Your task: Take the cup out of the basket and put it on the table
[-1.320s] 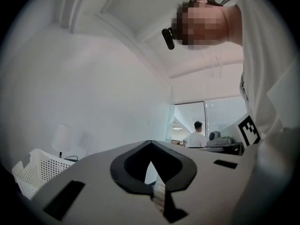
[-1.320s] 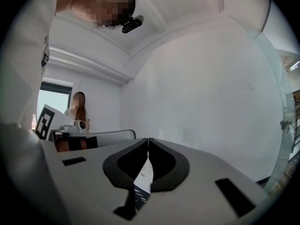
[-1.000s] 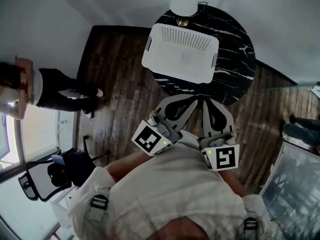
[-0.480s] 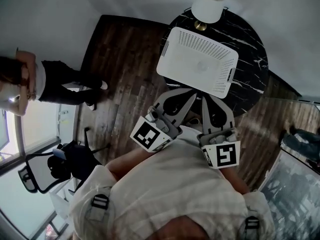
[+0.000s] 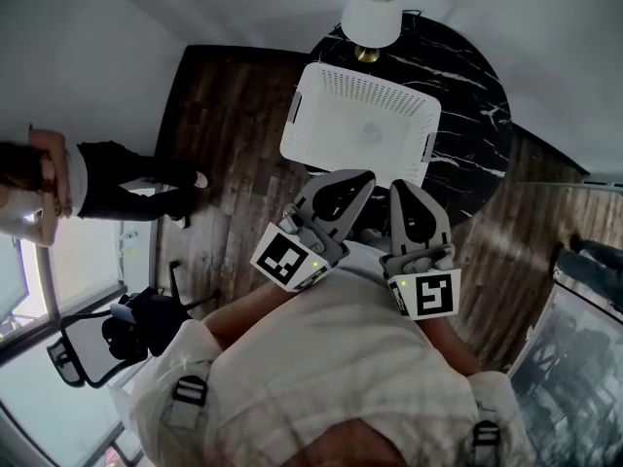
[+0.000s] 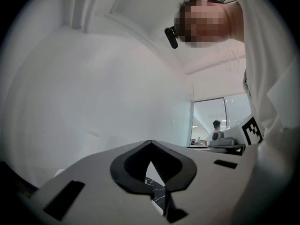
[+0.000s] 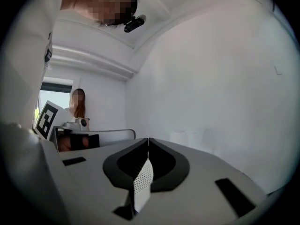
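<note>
A white perforated basket (image 5: 331,105) stands on the round black marble table (image 5: 467,95). Inside it I make out a pale round cup (image 5: 371,132), only faintly. My left gripper (image 5: 362,176) and right gripper (image 5: 400,185) sit side by side at the basket's near edge, both shut and empty. In the left gripper view the jaws of the left gripper (image 6: 150,142) meet, with a sliver of marble showing between them. In the right gripper view the right gripper (image 7: 148,139) is likewise closed, and a strip of the basket (image 7: 142,186) shows behind the jaws.
A lamp with a white shade (image 5: 373,16) stands on the table behind the basket. A person (image 5: 107,178) stands on the wooden floor at the left, and a black chair (image 5: 107,334) is lower left. Glass panels run along the right side.
Both grippers have moved forward, from short of the table to the basket's near edge. They stayed shut. The head view has swung slightly.
</note>
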`<state>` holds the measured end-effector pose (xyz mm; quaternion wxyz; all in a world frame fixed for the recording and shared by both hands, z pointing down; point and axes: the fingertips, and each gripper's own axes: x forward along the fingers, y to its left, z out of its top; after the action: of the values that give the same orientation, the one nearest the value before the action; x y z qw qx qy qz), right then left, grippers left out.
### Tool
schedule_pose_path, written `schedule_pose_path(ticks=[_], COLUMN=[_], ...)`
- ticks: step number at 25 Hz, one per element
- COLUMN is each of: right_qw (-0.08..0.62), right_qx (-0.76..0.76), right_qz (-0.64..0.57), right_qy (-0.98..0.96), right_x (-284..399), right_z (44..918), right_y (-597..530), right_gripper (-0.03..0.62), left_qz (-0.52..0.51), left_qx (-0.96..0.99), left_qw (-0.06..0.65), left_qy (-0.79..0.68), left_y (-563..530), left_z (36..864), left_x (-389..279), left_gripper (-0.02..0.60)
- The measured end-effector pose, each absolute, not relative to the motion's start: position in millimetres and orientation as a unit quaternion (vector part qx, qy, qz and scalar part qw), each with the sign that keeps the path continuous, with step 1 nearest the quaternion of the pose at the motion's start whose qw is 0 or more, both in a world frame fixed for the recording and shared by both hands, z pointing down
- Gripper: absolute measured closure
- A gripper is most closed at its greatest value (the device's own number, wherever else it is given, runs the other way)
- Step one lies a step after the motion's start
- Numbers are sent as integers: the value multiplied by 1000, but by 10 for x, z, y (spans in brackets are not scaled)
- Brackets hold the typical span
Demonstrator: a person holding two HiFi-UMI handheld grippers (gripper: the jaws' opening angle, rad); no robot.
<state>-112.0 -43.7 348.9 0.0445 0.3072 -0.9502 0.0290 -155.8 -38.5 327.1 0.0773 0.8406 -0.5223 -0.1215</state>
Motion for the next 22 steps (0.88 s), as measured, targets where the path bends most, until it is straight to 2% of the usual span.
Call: schedule_pose_path(ticks=[5, 15, 22], right_qw=[46, 307, 431], right_qx=[280, 121, 45], right_qz=[23, -61, -99], right_qy=[-959, -942, -896], right_x=[-1101, -1494, -1716], right_z=[3577, 4912, 5703], right_y=[-663, -1033, -1191], right_gripper=[583, 582, 580], left_qz=[-80, 32, 71], left_qx=[840, 827, 806], left_qw=[81, 139, 186], left_qy=[-531, -544, -557], left_y=[-629, -1001, -953], left_z=[3462, 4458, 4890], left_x=[-1470, -1655, -1925], left_gripper=[575, 575, 575])
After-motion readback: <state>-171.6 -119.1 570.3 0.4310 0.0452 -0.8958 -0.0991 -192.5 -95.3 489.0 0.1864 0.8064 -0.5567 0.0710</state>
